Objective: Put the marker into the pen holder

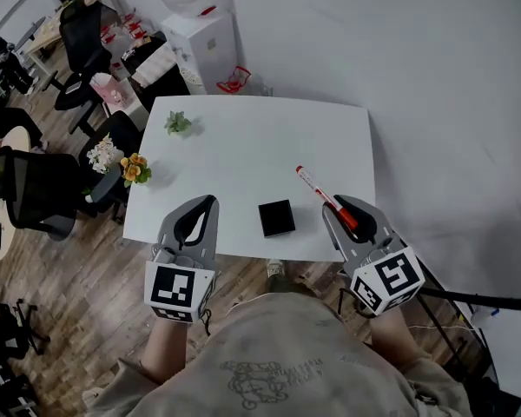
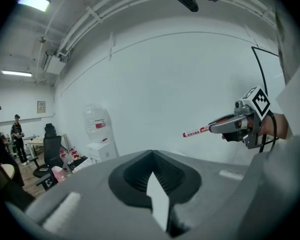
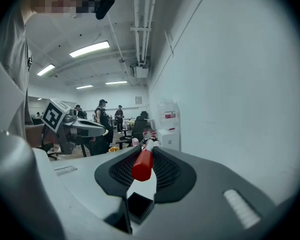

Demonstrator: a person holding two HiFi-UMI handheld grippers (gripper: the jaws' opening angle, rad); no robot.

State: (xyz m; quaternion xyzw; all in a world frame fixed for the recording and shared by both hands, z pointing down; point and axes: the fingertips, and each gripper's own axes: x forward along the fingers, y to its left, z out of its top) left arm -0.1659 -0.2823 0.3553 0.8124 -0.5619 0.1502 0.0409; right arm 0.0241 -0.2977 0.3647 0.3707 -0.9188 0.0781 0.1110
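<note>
Head view, looking steeply down on a smooth white rectangular table [image 1: 243, 137] with rounded corners, over wood-plank flooring; two grey moulded-plastic grippers reach in from the bottom edge of the frame.

The left gripper [image 1: 207, 204], at lower centre-left, has its curved jaws brought together at the tips, leaving a teardrop-shaped hollow lined with ribbed black padding; nothing is held between them.

The right gripper [image 1: 344, 205], at lower right, has its jaws clamped on the marker [image 1: 324, 195]; the glossy red cap sits between the ribbed pads, and the slim white barrel sticks out toward the upper left, above the table. The barrel carries a band of red print, too small to read.

The pen holder [image 1: 276, 217], a small matte black square box, rests on the table near its bottom edge, between the two grippers and left of the marker; the marker is not in it.

Each gripper carries a white cube [image 1: 181, 290] printed with black square patterns.

A small green plant [image 1: 177, 123] stands on the table's upper left corner.
</note>
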